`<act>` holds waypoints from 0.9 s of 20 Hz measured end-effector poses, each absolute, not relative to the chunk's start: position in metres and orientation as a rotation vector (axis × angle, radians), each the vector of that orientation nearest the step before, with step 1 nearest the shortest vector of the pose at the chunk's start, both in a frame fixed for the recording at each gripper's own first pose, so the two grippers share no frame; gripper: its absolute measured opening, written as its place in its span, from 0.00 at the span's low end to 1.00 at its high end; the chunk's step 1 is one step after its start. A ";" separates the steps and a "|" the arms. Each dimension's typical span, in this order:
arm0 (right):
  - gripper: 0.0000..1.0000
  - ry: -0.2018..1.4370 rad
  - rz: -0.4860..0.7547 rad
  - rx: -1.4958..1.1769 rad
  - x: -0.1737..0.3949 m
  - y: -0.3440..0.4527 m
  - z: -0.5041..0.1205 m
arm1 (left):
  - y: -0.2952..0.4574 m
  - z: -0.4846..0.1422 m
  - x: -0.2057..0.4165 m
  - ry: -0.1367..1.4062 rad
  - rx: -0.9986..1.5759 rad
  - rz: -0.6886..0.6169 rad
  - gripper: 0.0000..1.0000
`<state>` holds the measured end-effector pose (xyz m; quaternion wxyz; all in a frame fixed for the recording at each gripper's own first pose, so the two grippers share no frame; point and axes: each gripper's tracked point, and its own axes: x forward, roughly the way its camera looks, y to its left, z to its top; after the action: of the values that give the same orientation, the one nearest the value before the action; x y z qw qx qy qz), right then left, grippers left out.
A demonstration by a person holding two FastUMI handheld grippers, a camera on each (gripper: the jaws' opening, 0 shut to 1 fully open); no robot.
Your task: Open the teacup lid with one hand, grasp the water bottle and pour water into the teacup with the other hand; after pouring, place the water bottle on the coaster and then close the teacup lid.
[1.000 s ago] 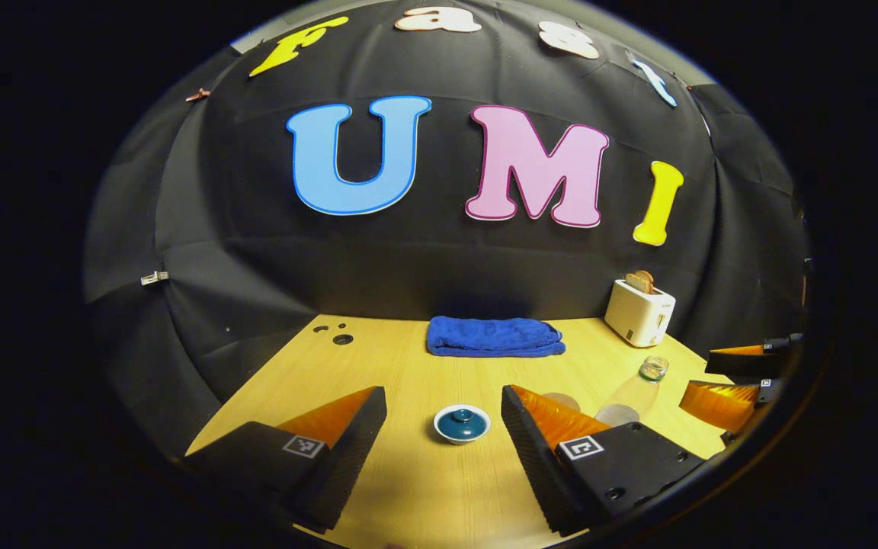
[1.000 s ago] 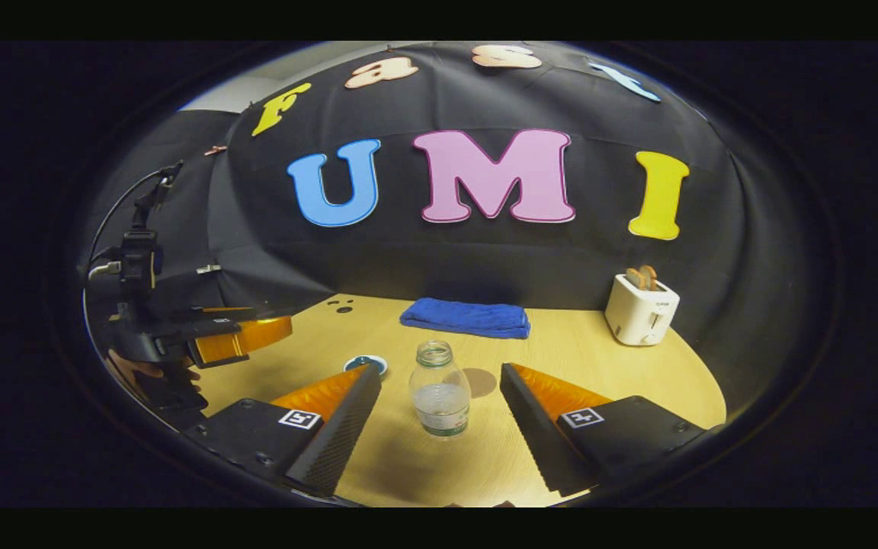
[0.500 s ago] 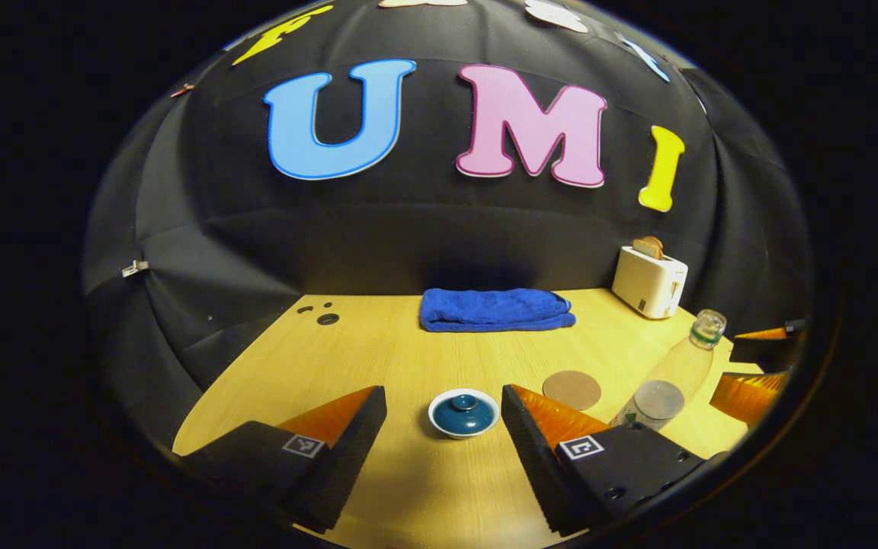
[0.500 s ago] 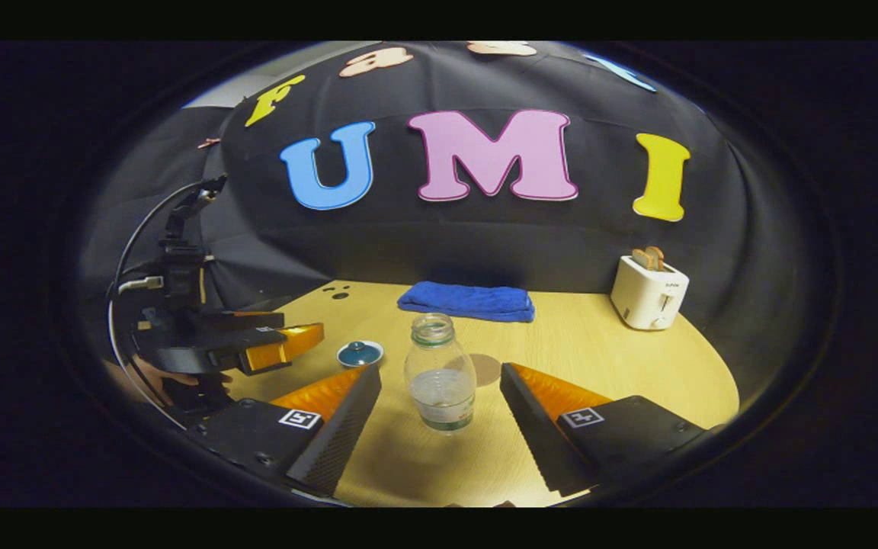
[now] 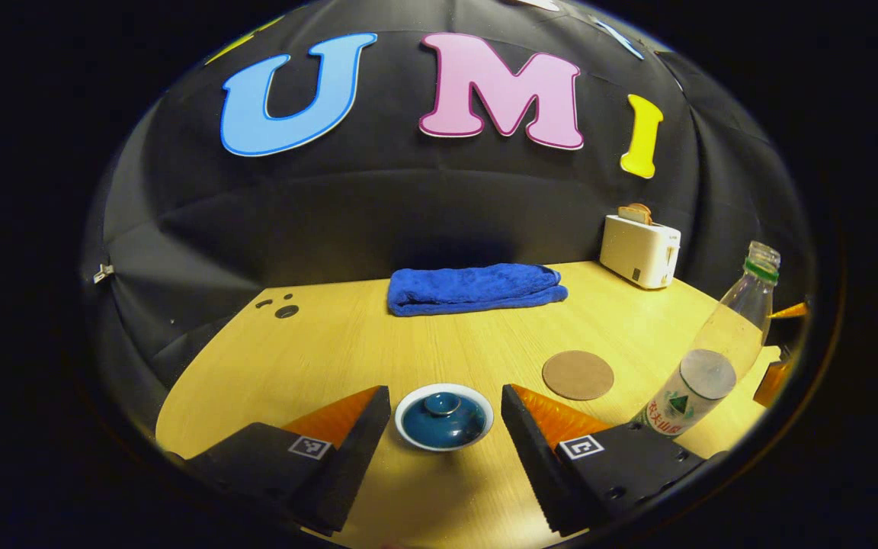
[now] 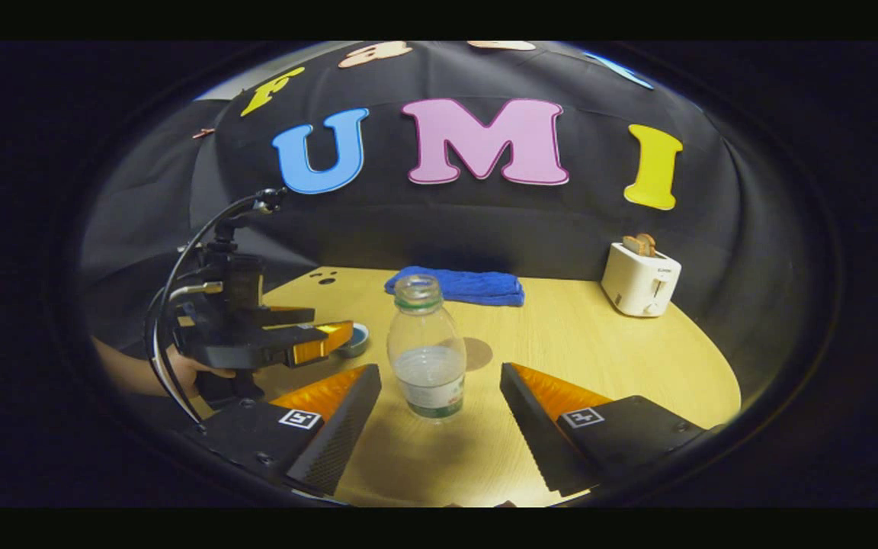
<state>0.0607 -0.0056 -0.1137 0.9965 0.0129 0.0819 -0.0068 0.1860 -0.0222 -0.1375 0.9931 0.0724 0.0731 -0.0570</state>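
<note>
Both tongs gape wide: the left tongs [image 5: 445, 415] straddle the lidded teacup [image 5: 444, 417] on the bench [image 5: 347, 343], the right tongs [image 6: 440, 396] frame the water bottle [image 6: 427, 351]. Opening approach; next, probably, pinch the lid knob [image 5: 439, 403].

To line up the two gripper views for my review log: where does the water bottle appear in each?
Left gripper view: the water bottle leans at the far right edge, right of the round coaster.
Right gripper view: it stands upright at centre, between the right gripper fingers, which are open and apart from it.
Shared landmark: the white toaster at the table's back right.
</note>
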 end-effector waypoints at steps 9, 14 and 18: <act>0.98 0.181 -0.015 0.028 0.070 -0.002 -0.132 | -0.024 -0.157 0.203 0.136 0.183 -0.146 0.79; 0.98 0.183 -0.007 0.035 0.076 0.004 -0.140 | -0.024 -0.160 0.206 0.130 0.182 -0.147 0.64; 0.98 0.178 -0.005 0.049 0.080 0.009 -0.143 | -0.019 -0.161 0.209 0.136 0.182 -0.137 0.43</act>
<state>0.0801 0.0088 -0.1432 0.9958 0.0244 0.0887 -0.0026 0.2086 -0.0191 -0.1611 0.9912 0.0909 0.0679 -0.0682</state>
